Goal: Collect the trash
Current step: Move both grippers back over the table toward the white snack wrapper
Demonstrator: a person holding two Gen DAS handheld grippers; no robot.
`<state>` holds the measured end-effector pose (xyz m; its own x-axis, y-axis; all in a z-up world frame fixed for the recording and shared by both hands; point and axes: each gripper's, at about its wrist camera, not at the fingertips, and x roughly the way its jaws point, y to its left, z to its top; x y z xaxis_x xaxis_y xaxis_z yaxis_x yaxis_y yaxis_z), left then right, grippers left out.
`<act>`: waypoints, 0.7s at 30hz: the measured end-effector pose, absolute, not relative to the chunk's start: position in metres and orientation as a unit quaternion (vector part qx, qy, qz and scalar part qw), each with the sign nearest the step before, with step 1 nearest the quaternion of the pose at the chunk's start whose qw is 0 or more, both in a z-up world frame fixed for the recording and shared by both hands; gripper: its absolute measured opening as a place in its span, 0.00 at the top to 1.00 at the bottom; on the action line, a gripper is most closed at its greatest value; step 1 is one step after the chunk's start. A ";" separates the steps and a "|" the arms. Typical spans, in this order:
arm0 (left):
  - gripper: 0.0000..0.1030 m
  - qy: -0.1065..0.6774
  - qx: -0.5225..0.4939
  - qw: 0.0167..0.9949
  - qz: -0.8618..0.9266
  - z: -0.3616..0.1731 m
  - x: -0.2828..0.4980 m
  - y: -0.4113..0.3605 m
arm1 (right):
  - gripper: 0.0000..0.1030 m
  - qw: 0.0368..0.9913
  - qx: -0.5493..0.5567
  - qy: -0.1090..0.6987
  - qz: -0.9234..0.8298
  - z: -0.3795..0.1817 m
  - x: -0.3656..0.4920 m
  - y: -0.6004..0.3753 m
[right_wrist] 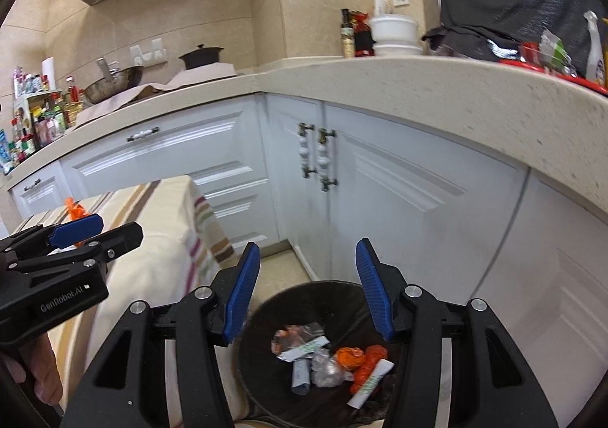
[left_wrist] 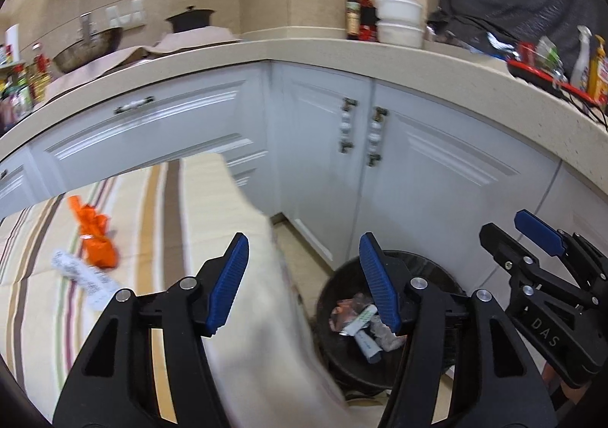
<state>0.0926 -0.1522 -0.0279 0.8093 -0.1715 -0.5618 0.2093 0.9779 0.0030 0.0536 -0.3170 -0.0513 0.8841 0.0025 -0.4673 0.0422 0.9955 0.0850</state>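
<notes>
Directly under the right gripper (right_wrist: 307, 285), whose blue fingers stand apart with nothing between them, sits the dark trash bin (right_wrist: 266, 314) on the floor beside the table, already holding an orange wrapper (right_wrist: 361, 361), white paper strips and crumpled foil. The left gripper (left_wrist: 304, 281) is likewise spread and empty, hovering over the table's edge with the bin just to its right. What is left to collect lies farther out on the striped tablecloth (left_wrist: 159, 207): a crumpled orange wrapper (left_wrist: 95, 238) and, touching its near end, a white printed paper strip (left_wrist: 81, 276). Both lie ahead and to the left of the left gripper, their long axes running diagonally from far-left to near-right, so the left hand looks the nearer one for the next pick. The left wrist view shows both pieces plainly; the right wrist view catches only a sliver of orange behind the other gripper, but shows the bin's contents more fully. Beyond stand white cabinets (right_wrist: 380, 181) and the countertop (right_wrist: 456, 86).
</notes>
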 end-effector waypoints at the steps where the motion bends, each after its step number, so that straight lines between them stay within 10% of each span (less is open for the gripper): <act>1: 0.43 0.291 0.028 0.952 -0.092 -0.026 0.091 -0.143 | 0.49 0.970 0.045 0.240 -0.005 -0.049 0.054 -0.312; 21: 0.43 0.304 -0.036 0.949 0.078 -0.022 0.071 0.048 | 0.47 0.957 -0.002 0.249 0.149 -0.033 0.090 -0.163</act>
<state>0.0715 0.0480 -0.0222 0.8026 0.1263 -0.5830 -0.1696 0.9853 -0.0200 0.0898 -0.1630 -0.0334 0.8313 0.2841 -0.4776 -0.2862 0.9556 0.0703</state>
